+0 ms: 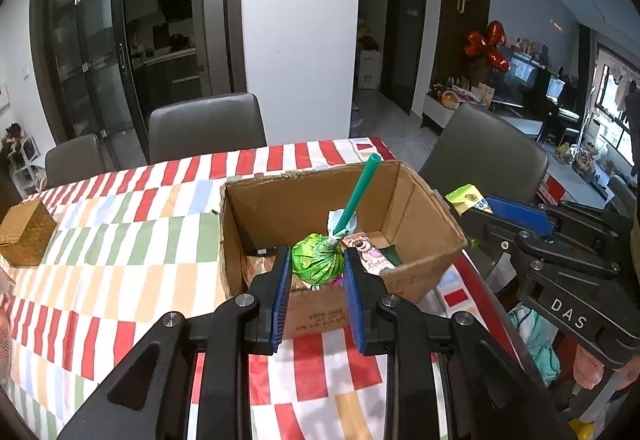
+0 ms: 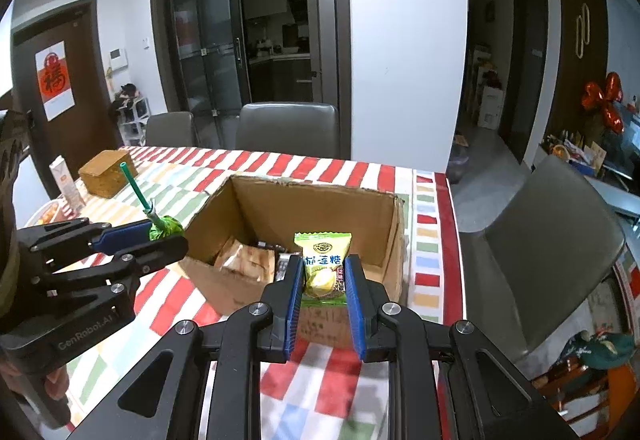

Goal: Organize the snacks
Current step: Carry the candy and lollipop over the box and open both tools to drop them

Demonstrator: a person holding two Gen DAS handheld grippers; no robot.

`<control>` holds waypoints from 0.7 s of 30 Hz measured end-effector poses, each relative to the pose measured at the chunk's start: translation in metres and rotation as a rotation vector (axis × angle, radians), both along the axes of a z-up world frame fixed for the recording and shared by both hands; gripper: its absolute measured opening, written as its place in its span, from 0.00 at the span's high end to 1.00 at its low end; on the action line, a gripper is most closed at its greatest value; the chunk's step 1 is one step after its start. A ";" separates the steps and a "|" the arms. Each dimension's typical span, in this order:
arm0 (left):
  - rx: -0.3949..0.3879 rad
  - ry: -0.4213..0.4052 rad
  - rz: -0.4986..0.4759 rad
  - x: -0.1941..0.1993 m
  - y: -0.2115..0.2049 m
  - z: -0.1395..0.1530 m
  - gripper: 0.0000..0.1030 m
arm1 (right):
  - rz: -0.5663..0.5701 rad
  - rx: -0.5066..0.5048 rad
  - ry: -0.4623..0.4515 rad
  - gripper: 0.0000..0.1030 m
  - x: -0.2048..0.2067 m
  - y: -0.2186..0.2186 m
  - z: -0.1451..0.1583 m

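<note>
My left gripper [image 1: 317,264] is shut on a big green-wrapped lollipop [image 1: 318,259] whose teal stick [image 1: 357,189] points up and away; it hangs over the near wall of an open cardboard box [image 1: 436,224]. My right gripper [image 2: 322,272] is shut on a small yellow-green candy packet [image 2: 323,265], held upright above the near edge of the same cardboard box [image 2: 394,240]. Inside the box lie several wrapped snacks [image 2: 244,258]. Each gripper shows in the other's view: the right gripper [image 1: 486,209] with the candy packet [image 1: 466,199], and the left gripper [image 2: 160,236] with the lollipop [image 2: 166,227].
The table carries a red, green, blue and orange chequered cloth [image 1: 132,248]. A small brown woven box [image 1: 26,236] sits at the far left, with a carton [image 2: 66,182] near it. Grey chairs [image 1: 206,126] stand at the far side and another grey chair [image 2: 548,236] at the right.
</note>
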State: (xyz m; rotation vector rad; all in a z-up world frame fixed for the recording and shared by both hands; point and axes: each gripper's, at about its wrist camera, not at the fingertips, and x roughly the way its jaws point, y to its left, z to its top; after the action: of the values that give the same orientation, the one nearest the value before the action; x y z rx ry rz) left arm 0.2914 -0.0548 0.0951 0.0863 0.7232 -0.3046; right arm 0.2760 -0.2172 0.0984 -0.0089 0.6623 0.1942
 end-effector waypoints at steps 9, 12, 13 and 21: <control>-0.007 0.072 0.008 0.044 -0.001 -0.007 0.74 | -0.018 0.003 0.074 0.78 0.042 -0.003 -0.006; 0.000 0.097 0.010 0.057 -0.001 -0.011 0.74 | -0.020 -0.002 0.097 0.78 0.053 -0.002 -0.009; 0.003 0.106 0.010 0.062 -0.002 -0.013 0.74 | -0.020 -0.002 0.105 0.78 0.057 -0.002 -0.010; 0.047 0.182 0.020 0.081 -0.011 -0.025 0.57 | -0.022 0.013 0.192 0.78 0.083 0.001 -0.024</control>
State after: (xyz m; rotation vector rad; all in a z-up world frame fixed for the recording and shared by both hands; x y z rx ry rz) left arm 0.3725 -0.0656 0.0700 0.0966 0.9118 -0.2791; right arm 0.3588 -0.2164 0.0741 0.0299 0.8518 0.1797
